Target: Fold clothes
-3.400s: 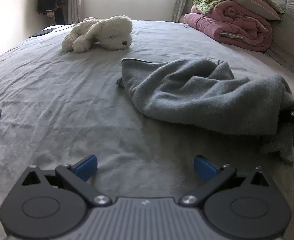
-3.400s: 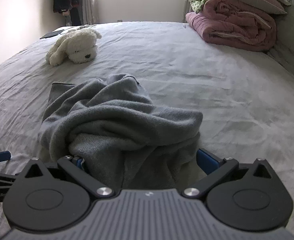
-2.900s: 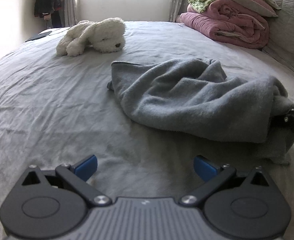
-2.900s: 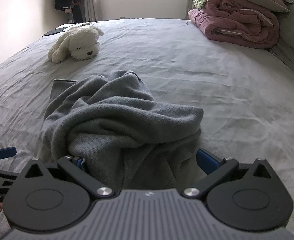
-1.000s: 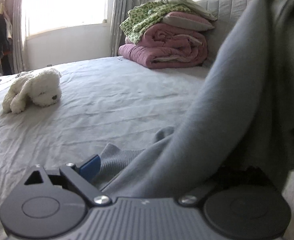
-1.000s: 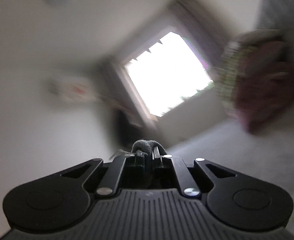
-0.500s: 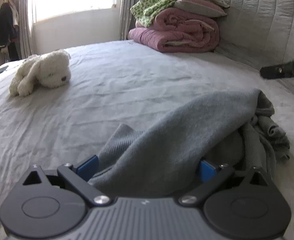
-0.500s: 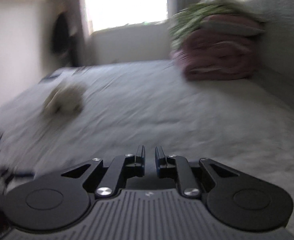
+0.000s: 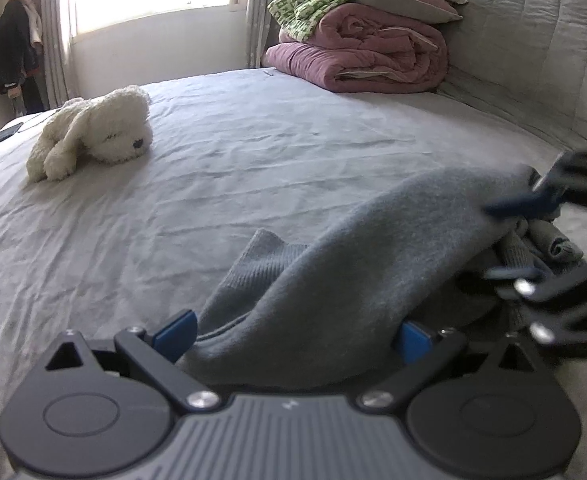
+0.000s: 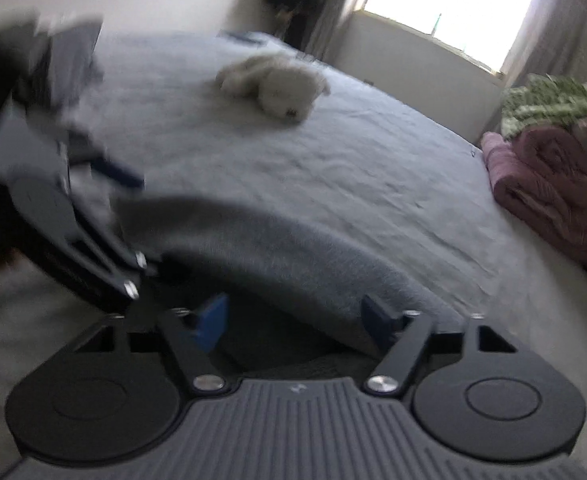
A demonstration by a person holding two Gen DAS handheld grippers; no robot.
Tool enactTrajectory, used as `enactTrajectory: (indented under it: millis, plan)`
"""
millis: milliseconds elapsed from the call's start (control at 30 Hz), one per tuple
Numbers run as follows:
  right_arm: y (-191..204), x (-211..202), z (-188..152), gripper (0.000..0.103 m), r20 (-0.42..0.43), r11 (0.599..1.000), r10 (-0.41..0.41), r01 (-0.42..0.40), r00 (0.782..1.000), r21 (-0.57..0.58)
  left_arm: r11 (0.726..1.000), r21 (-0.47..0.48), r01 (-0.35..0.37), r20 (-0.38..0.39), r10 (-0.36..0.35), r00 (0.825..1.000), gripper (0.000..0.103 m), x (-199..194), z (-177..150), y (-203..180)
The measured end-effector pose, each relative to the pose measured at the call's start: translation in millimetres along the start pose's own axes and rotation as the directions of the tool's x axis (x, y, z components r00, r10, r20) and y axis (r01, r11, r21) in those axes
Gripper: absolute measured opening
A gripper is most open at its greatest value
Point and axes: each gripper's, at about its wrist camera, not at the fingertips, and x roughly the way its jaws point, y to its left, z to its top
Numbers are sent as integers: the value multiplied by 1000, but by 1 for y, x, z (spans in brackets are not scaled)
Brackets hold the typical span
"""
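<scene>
A grey knitted sweater point(image 9: 373, 248) lies bunched on the bed, its near fold resting between the wide blue pads of my left gripper point(image 9: 293, 336), which is open and not pressing it. In the left wrist view my right gripper point(image 9: 507, 240) comes in blurred from the right edge, over the sweater's far bunched end. In the right wrist view the sweater point(image 10: 293, 248) lies across and under my right gripper point(image 10: 293, 320). Its jaws are opening, with cloth between the pads but not squeezed. The left gripper point(image 10: 129, 220) shows blurred at the left.
A white plush dog point(image 9: 93, 132) lies on the grey bedsheet point(image 9: 253, 160) far left. Folded pink and green quilts point(image 9: 365, 52) are stacked against the padded headboard point(image 9: 533, 60). A dark garment hangs by the window. The sheet between dog and sweater is bare.
The right gripper, earlier shut on the sweater and holding it high, let it drop onto the bed, swung down beside the left gripper and opened its jaws. The left gripper stayed open.
</scene>
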Motion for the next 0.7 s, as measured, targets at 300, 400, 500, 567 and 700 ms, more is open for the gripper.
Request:
enactTrajectory:
  millis: [300,400,500,567,700]
  plan:
    - [-24,-47,22,4,245,985,-114,78,963,151,1000,-24,1,21,0,1000,100,-7,5,11]
    - [-43,-80,26,4,371,965,-124,25,920,260,1000,-23,21,40,-20,999,100,-12,5,12]
    - [-58,-107,29,3,508,934,-86,-108,857,340,999,-15,36,59,-35,998,100,-16,6,11]
    - [-62,-125,33,0,591,914,-77,-180,803,363,999,-16,44,80,-42,996,100,-20,8,10]
    - [-59,-152,48,0,651,923,-71,-198,755,331,998,-18,59,100,-57,993,100,-27,10,12]
